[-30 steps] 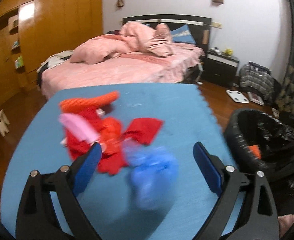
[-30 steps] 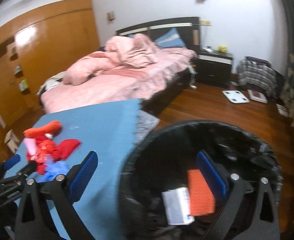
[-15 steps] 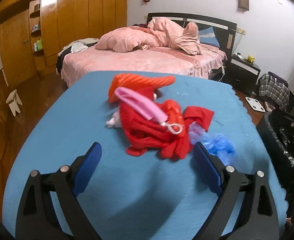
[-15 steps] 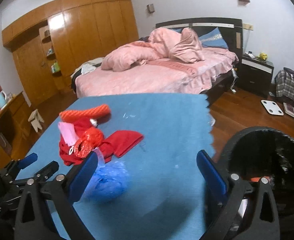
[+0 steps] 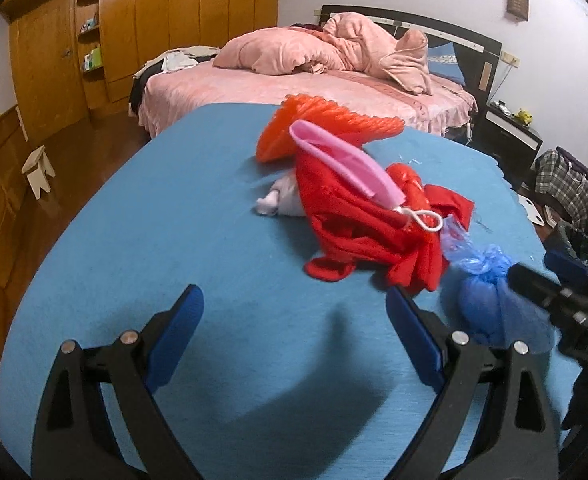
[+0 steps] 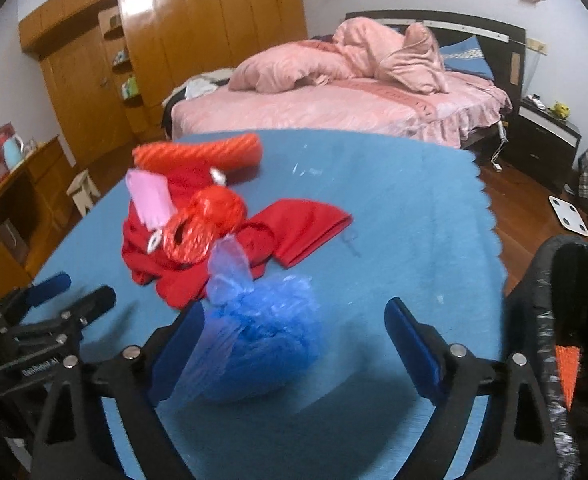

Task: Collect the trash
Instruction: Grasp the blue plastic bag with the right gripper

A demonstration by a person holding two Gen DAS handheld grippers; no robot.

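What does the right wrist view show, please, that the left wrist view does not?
Only the right wrist view shows the inside of the black bin, with an orange scrap in it, and a kettle on the wooden cabinet. Only the left wrist view shows the white wad tucked beside the red cloth. Both share the blue mat, the blue bag, the orange net, the pink strip and the bed. The left gripper and right gripper are open.
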